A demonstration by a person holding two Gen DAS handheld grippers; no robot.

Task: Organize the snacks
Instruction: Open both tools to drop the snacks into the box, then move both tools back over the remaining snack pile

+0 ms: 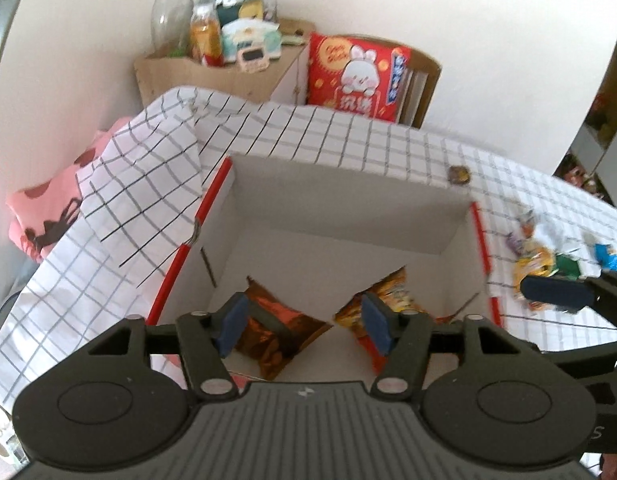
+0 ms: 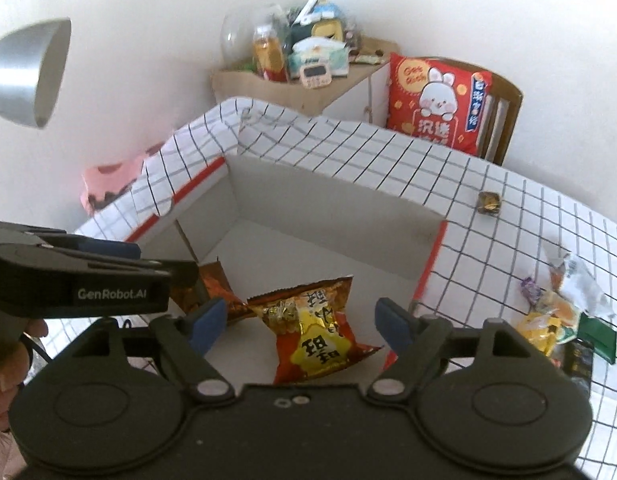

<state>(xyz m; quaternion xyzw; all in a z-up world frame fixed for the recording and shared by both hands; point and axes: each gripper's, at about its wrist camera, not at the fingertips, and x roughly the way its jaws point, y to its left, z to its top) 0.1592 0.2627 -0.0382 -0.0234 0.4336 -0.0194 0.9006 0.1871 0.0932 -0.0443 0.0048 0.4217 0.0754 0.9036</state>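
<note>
Two snack bags lie on the floor of a white cardboard box (image 2: pixel 328 200) with red edges. One is a brown foil bag (image 1: pixel 276 332) on the left. The other is a red and gold bag (image 2: pixel 320 336) on the right, just beside it.

The left gripper (image 1: pixel 304 328) hangs over the box with its blue pads apart and nothing between them. The right gripper (image 2: pixel 298 326) hangs over the box too. Its pads stand wide and hold nothing, and the red and gold bag lies below it.

The box sits on a table (image 2: pixel 508 240) with a white checked cloth. More small snacks (image 2: pixel 556 312) lie in a heap on the cloth to the right of the box. One small wrapped candy (image 2: pixel 490 202) lies alone near the far corner of the box.
</note>
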